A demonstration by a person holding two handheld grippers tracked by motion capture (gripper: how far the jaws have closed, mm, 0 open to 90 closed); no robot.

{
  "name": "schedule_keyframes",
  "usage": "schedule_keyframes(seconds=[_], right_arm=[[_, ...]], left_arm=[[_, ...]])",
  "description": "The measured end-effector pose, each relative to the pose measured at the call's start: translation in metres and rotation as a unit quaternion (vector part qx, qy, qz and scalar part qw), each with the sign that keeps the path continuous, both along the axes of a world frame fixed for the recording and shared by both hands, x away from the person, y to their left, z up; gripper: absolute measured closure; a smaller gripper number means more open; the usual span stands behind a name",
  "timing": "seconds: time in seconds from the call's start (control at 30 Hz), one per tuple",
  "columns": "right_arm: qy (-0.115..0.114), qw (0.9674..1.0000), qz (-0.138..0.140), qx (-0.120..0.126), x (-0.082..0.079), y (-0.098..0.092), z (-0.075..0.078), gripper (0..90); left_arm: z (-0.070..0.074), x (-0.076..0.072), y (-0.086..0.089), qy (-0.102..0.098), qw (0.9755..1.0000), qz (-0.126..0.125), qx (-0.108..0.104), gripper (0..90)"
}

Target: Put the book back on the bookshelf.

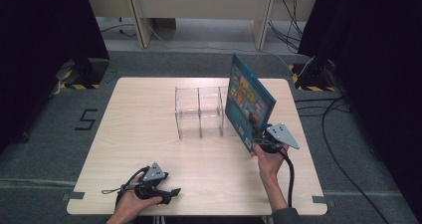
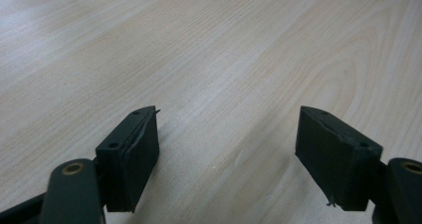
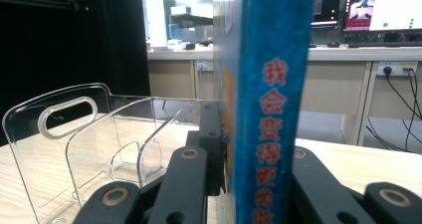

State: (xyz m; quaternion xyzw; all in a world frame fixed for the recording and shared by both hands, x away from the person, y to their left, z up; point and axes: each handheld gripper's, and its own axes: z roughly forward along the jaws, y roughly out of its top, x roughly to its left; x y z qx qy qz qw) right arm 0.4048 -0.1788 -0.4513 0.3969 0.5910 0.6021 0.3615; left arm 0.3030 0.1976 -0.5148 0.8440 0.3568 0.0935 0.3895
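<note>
Book upright in right claw beside clear rack; left claw apart over bare table.

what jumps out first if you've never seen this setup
The blue book stands out first, held upright off the table's right half, clamped at its lower corner by the right gripper. Just left of it, mid-table, stands a clear plastic rack with dividers. The left gripper rests open at the near edge.

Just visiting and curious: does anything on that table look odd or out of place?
Nothing looks damaged or spilled. The blue book is tilted in the air beside the clear rack, clamped by the right gripper, not yet slotted in.
</note>
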Motion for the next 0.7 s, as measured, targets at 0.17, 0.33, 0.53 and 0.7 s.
schedule_keyframes(seconds=[0.17, 0.33, 0.53, 0.7], right_arm=[[-0.002, 1.0000, -0.002, 0.002, -0.0009, -0.0015, 0.0010, 79.4], [0.003, 1.0000, -0.007, 0.003, -0.0021, -0.0015, 0.0009, 78.2], [0.013, 0.9998, -0.014, -0.001, -0.0040, -0.0012, -0.0012, 76.0], [0.031, 0.9994, -0.013, -0.003, -0.0098, -0.0012, -0.0024, 71.1]], left_arm=[[0.0000, -0.0001, 0.0000, 0.000, 1.0000, 0.000, 0.000, 24.5], [0.0000, 0.0000, 0.0000, -0.001, 1.0000, 0.000, 0.001, 24.5], [0.0000, -0.0002, 0.0000, -0.001, 1.0000, 0.000, 0.000, 24.5], [-0.0001, -0.0004, -0.0001, 0.000, 1.0000, 0.000, 0.000, 24.5]])
